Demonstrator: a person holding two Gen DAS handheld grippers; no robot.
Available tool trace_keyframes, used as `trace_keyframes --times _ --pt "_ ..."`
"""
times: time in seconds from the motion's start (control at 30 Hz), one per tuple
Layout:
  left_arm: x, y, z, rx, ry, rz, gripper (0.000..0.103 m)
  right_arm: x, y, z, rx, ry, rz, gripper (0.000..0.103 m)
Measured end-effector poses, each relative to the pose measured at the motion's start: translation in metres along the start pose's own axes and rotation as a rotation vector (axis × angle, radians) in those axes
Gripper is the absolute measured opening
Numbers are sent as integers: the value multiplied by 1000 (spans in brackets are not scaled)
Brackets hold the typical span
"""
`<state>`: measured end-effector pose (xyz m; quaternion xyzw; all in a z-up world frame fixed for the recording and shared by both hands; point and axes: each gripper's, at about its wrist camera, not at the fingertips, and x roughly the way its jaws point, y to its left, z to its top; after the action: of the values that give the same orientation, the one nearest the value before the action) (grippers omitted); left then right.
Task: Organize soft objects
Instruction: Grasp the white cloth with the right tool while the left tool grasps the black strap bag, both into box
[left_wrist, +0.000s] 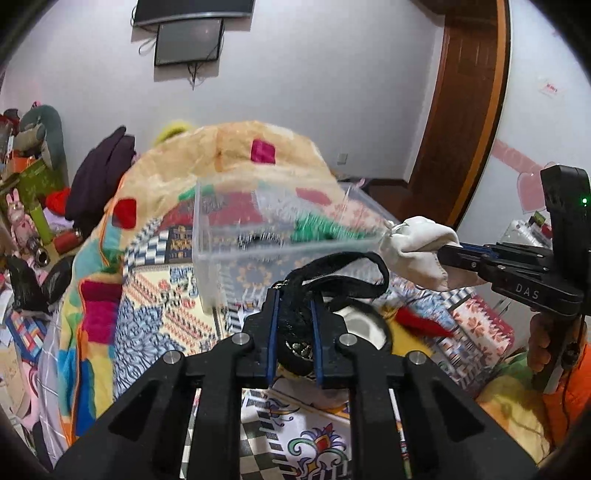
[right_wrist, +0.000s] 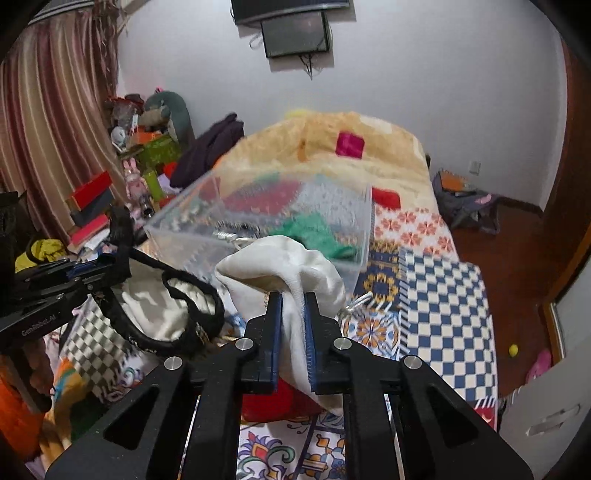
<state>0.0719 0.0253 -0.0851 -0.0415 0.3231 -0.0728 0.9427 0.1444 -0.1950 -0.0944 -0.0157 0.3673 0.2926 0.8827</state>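
My left gripper (left_wrist: 294, 295) is shut on a black strappy item with a white lining (left_wrist: 332, 273), held above the bed; it also shows in the right wrist view (right_wrist: 166, 306). My right gripper (right_wrist: 293, 299) is shut on a white drawstring pouch (right_wrist: 284, 266), seen from the left wrist view (left_wrist: 421, 247) at the near right corner of a clear plastic box (left_wrist: 236, 251). The box (right_wrist: 192, 236) sits on the patterned bedspread and holds a green soft item (right_wrist: 314, 230) and other cloth. The two grippers are side by side, just in front of the box.
A folded plush blanket (left_wrist: 236, 151) lies behind the box. A red and yellow soft thing (left_wrist: 417, 325) lies on the bed under the grippers. Cluttered shelves and toys (right_wrist: 147, 147) stand at left, and a bag (right_wrist: 465, 203) and wooden floor at right.
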Motion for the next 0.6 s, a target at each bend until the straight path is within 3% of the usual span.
trace_keyframes --times 0.3,0.6 --pt "-26 4 38 -18 -110 -51 12 -28 4 25 -15 -111 1 10" --pt "-25 7 76 20 -212 26 12 -23 6 52 -13 -174 0 10"
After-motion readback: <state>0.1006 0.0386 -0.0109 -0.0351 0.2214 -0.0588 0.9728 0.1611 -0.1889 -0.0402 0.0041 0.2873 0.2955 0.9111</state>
